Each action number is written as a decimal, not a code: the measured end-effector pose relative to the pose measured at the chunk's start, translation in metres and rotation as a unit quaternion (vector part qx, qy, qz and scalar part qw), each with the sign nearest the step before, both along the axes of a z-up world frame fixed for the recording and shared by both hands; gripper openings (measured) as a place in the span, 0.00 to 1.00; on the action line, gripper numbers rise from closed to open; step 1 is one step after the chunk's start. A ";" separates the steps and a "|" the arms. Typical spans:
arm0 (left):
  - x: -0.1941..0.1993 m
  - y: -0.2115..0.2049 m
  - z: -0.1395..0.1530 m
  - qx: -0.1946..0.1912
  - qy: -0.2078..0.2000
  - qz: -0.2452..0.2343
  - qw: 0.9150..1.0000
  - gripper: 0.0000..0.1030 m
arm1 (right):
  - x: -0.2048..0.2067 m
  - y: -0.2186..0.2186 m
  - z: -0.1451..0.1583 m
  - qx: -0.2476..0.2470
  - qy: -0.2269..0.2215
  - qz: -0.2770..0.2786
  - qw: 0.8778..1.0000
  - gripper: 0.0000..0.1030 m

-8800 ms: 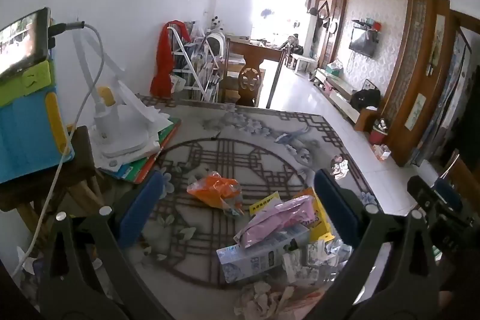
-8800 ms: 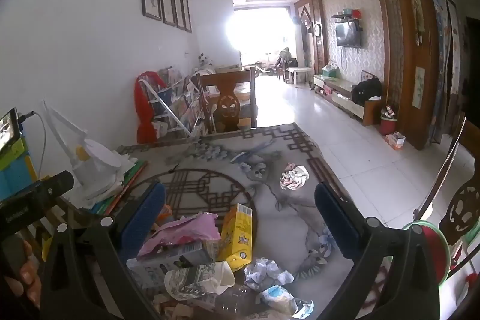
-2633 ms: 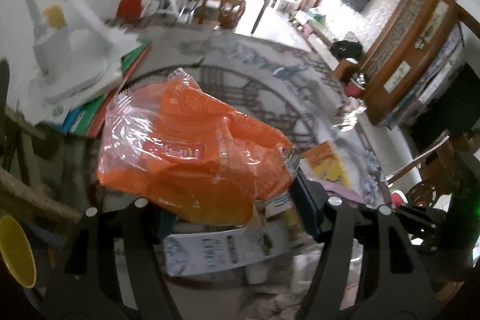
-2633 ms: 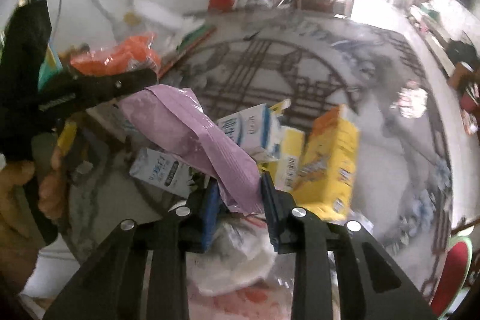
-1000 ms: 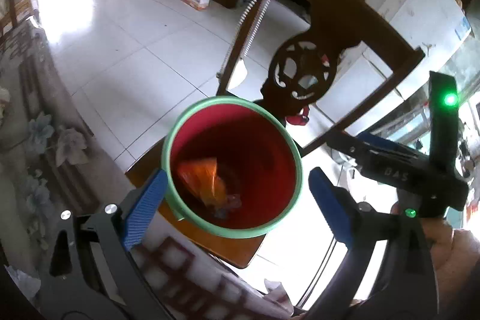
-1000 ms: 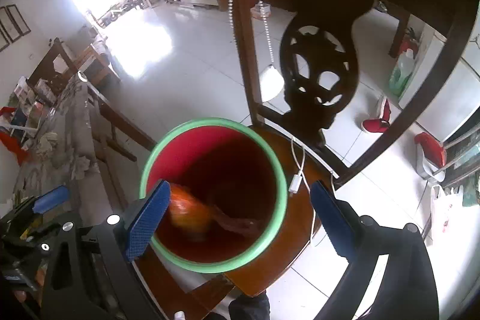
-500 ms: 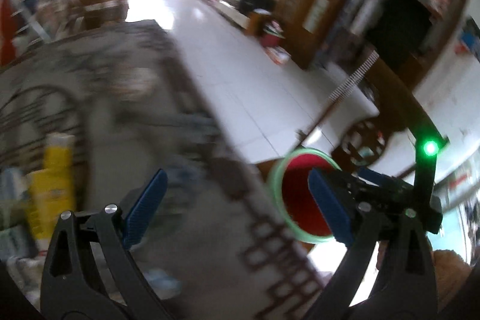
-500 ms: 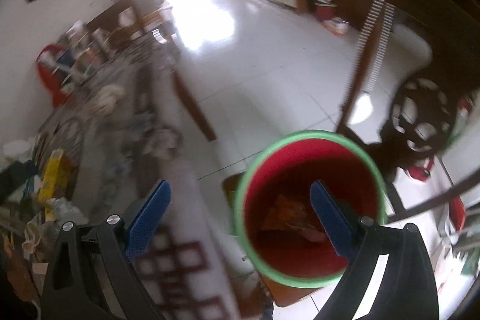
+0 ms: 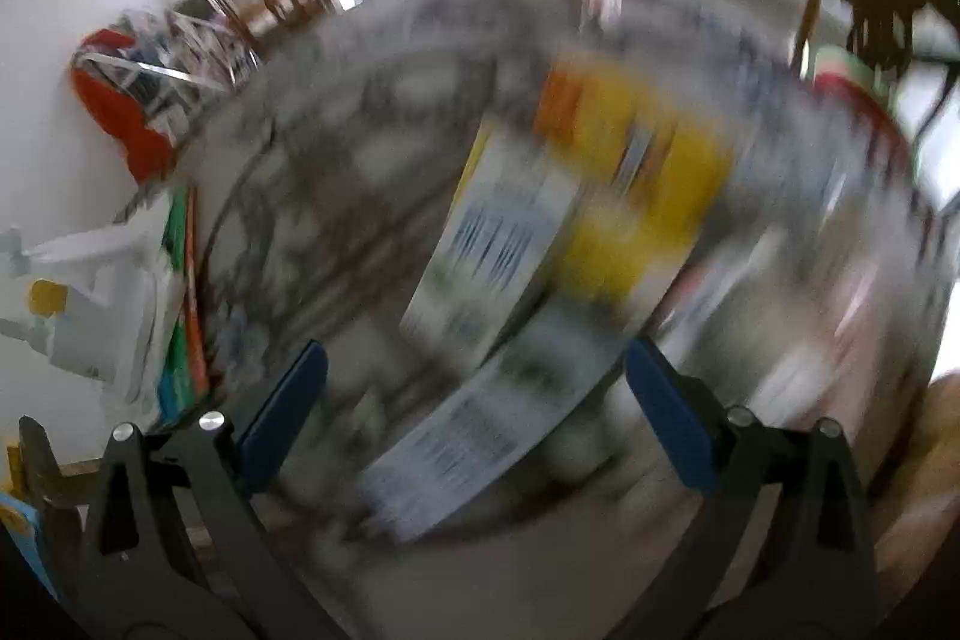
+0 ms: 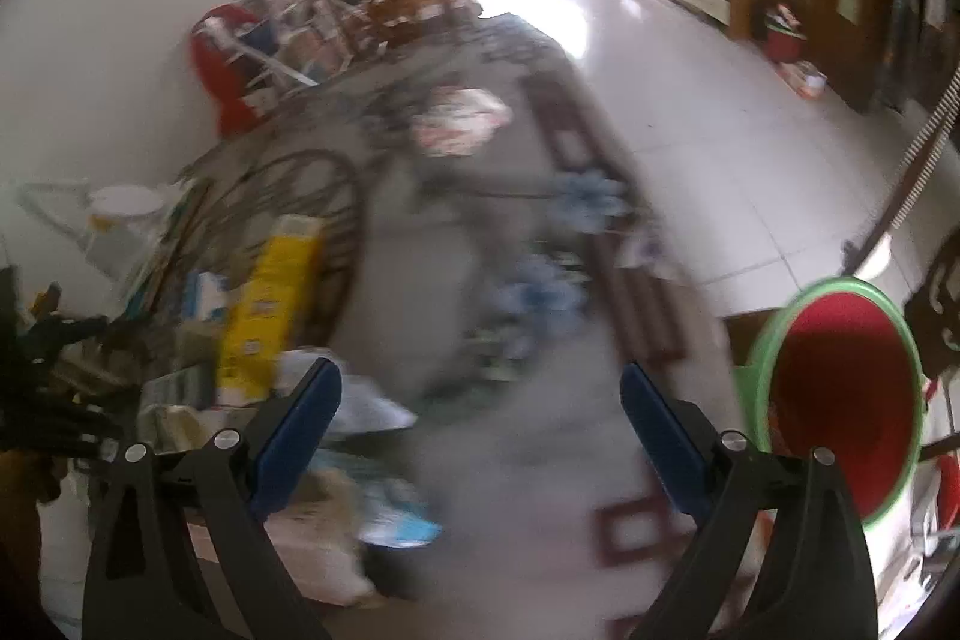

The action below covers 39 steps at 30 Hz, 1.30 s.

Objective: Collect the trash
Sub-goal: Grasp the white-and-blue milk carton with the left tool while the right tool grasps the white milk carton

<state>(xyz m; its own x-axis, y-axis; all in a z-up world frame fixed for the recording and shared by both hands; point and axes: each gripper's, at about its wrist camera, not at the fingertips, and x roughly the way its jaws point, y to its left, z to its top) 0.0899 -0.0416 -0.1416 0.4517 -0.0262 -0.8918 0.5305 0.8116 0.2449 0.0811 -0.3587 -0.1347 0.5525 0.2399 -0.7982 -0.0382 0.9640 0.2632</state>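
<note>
Now both tools are over the littered worktop (image 10: 480, 448), and both pictures are smeared. The left tool (image 9: 474, 412) has its blue pads spread wide and still parting, with nothing pinched between them. Just ahead of its fingers lies a white and blue carton (image 9: 498, 244), and touching that on the far right side a yellow box (image 9: 636, 172); a second pale carton (image 9: 480, 430) lies under the gap, closer in. Off to the left of this tool sits a stack of books and papers (image 9: 174, 292).

The right tool (image 10: 480, 430) is spread wide too, and carries nothing. To its right, beyond the worktop's edge, stands the red bin with the green rim (image 10: 840, 400), mouth facing the camera. To its left is the trash pile: the yellow box (image 10: 270, 298) upright, with cartons and crumpled paper (image 10: 360, 406) around it. Farther ahead lies a crumpled wrapper (image 10: 459, 121), well apart from the pile.
</note>
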 end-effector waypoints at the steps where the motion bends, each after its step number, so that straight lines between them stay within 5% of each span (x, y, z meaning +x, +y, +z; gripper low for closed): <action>1: 0.001 0.010 -0.009 0.012 0.014 -0.009 1.000 0.95 | 0.001 0.010 0.001 0.002 -0.001 0.006 1.000 0.88; 6: 0.011 0.029 -0.048 0.039 0.066 -0.052 0.996 0.95 | 0.002 0.047 0.003 0.002 0.000 0.027 1.000 0.90; 12: 0.022 0.020 -0.065 0.012 0.083 -0.078 0.993 0.94 | 0.007 0.085 0.014 -0.035 -0.011 0.071 0.997 0.90; 16: 0.024 0.015 -0.073 -0.034 0.114 -0.063 0.991 0.68 | 0.013 0.104 0.024 -0.065 -0.027 0.107 0.992 0.92; 21: 0.016 0.027 -0.071 -0.064 0.091 -0.003 0.994 0.62 | 0.032 0.134 0.028 -0.093 -0.029 0.162 0.982 0.92; 25: 0.010 0.059 -0.067 -0.133 0.101 0.106 0.980 0.55 | 0.049 0.178 0.027 -0.160 -0.049 0.241 0.956 0.92; 28: 0.000 0.088 -0.063 -0.203 0.105 0.183 0.956 0.53 | 0.060 0.215 0.019 -0.201 -0.056 0.304 0.929 0.92; 33: -0.019 0.114 -0.063 -0.246 0.103 0.274 0.924 0.52 | 0.083 0.277 -0.003 -0.209 -0.025 0.404 0.890 0.92; 36: -0.028 0.130 -0.069 -0.268 0.109 0.315 0.904 0.53 | 0.090 0.317 -0.027 -0.243 -0.009 0.459 0.854 0.92; 39: -0.030 0.138 -0.070 -0.277 0.110 0.331 0.895 0.53 | 0.095 0.342 -0.048 -0.274 0.015 0.495 0.824 0.92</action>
